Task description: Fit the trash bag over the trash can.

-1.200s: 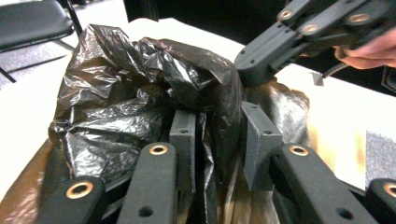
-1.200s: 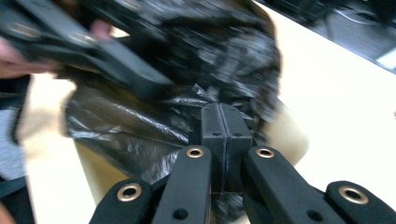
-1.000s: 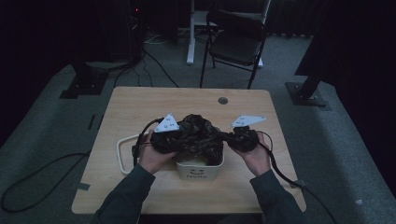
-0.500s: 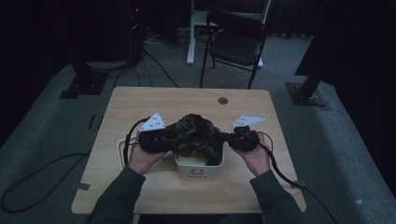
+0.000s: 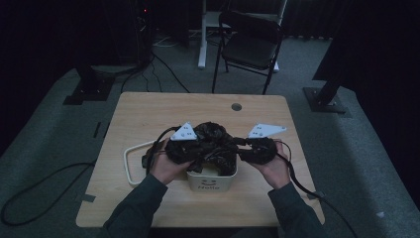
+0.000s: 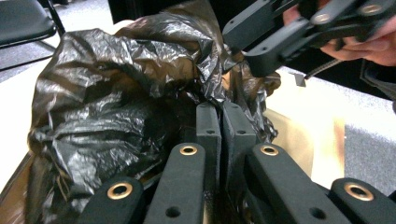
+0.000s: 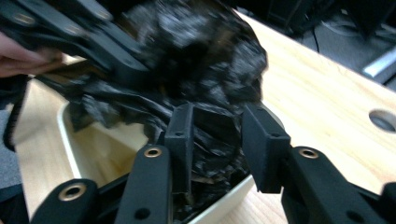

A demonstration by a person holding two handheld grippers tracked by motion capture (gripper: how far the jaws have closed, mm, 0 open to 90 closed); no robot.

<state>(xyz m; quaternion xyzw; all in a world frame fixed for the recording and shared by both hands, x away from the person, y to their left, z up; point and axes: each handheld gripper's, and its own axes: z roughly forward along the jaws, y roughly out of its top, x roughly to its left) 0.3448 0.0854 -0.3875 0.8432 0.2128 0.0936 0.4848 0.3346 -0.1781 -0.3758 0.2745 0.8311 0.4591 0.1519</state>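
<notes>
A crumpled black plastic bag (image 5: 212,133) bulges out of a white bin (image 5: 210,186) marked "Hello" on the wooden table. My left gripper (image 5: 200,148) comes in from the left. In the left gripper view its jaws have just been closing, and the left gripper (image 6: 222,128) now pinches a fold of the bag (image 6: 116,93). My right gripper (image 5: 234,145) comes in from the right. Its jaws have just been opening, and the right gripper (image 7: 218,126) stands apart with bag film (image 7: 205,60) loose between its pads, over the bin's rim (image 7: 224,198).
A white rounded loop (image 5: 130,166) lies on the table (image 5: 148,114) left of the bin. A round cable hole (image 5: 236,106) sits near the far edge. A black folding chair (image 5: 250,44) stands beyond the table, and cables trail on the floor.
The left hand swung out to the left, then came back right against the bag. The right hand has stayed in place.
</notes>
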